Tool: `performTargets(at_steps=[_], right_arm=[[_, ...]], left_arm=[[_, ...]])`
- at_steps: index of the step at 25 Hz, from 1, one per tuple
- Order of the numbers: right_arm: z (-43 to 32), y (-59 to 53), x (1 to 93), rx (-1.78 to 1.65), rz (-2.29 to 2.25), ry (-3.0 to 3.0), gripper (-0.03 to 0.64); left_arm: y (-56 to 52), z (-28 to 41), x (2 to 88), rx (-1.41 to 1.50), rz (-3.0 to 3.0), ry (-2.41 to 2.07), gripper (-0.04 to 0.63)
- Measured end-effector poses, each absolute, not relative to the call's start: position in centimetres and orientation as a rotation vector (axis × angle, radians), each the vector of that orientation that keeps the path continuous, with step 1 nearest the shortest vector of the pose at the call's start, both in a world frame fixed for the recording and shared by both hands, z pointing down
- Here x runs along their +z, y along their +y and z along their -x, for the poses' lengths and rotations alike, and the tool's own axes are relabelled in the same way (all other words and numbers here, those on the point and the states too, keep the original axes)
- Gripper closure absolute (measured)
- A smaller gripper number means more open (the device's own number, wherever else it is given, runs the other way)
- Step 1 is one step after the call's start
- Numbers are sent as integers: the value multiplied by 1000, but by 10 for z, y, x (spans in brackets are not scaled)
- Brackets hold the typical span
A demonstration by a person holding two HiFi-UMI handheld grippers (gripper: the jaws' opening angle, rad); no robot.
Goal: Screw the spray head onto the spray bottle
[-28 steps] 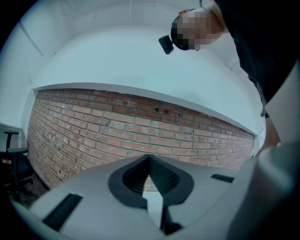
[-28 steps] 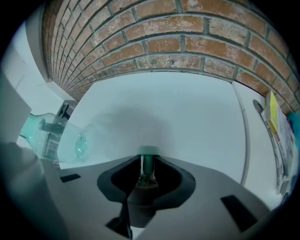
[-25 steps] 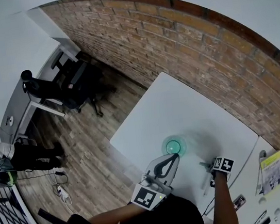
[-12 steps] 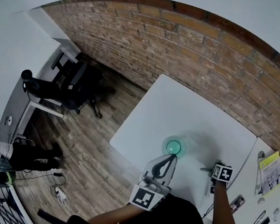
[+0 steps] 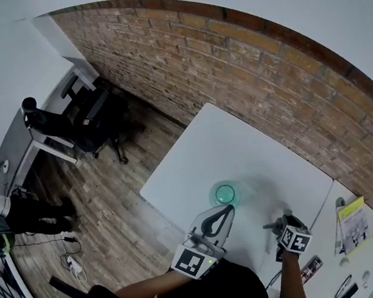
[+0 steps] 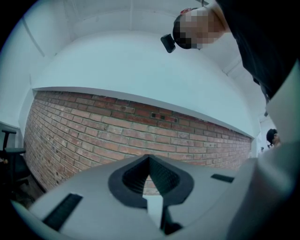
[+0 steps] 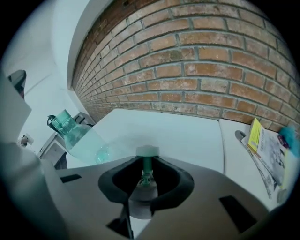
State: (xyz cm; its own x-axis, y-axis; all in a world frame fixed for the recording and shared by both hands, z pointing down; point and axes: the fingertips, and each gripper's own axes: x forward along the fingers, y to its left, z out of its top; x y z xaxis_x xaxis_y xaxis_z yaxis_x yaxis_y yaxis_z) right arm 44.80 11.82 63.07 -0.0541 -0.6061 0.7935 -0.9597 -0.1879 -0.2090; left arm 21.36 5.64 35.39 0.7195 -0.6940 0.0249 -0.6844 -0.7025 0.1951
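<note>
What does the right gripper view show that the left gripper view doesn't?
Only the right gripper view: the right gripper clamping the spray head, its jaws having just closed further, the green spray bottle, the white table and a yellow booklet. Only the left gripper view: the left gripper shut and empty, the ceiling, the person's head camera. Both: the brick wall.

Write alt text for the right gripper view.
The right gripper, its jaws having just been closing, grips a spray head above a white table. A clear green spray bottle stands at left, before a brick wall.
</note>
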Motion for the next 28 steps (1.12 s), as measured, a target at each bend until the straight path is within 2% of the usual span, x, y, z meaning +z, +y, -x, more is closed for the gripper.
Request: performTargets(at_steps=[28], right_arm=[[-454, 141, 520, 768, -2135, -1776, 543]], left_arm=[[78, -212, 353, -80, -2781, -1009, 595]])
